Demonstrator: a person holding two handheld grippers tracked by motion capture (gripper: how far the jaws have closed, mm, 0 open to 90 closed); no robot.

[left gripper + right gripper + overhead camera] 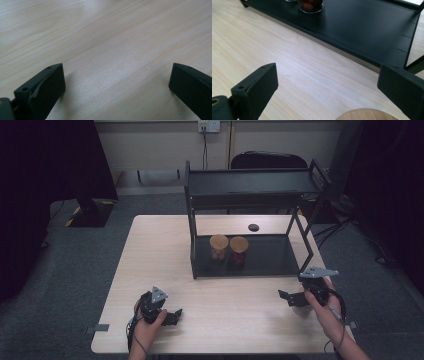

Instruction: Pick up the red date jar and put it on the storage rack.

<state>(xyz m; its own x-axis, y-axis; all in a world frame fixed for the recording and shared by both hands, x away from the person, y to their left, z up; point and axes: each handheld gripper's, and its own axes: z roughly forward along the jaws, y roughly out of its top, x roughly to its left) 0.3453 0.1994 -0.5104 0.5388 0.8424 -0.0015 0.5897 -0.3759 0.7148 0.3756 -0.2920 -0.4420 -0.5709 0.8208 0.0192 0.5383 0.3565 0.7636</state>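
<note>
Right gripper [291, 297], jaws spread wide, hovers over a wood-lidded jar [365, 114] near the table's [150, 250] right front corner. Off-centre closing could tip it. Left gripper [172, 315] idles, jaws apart and empty.

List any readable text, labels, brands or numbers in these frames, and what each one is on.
There is no readable text in these frames.
The two jars on the black shelf rack show no label.
The wall outlet is too small to show any marking.
The left gripper, the right gripper and the wooden lid bear no print.
</note>
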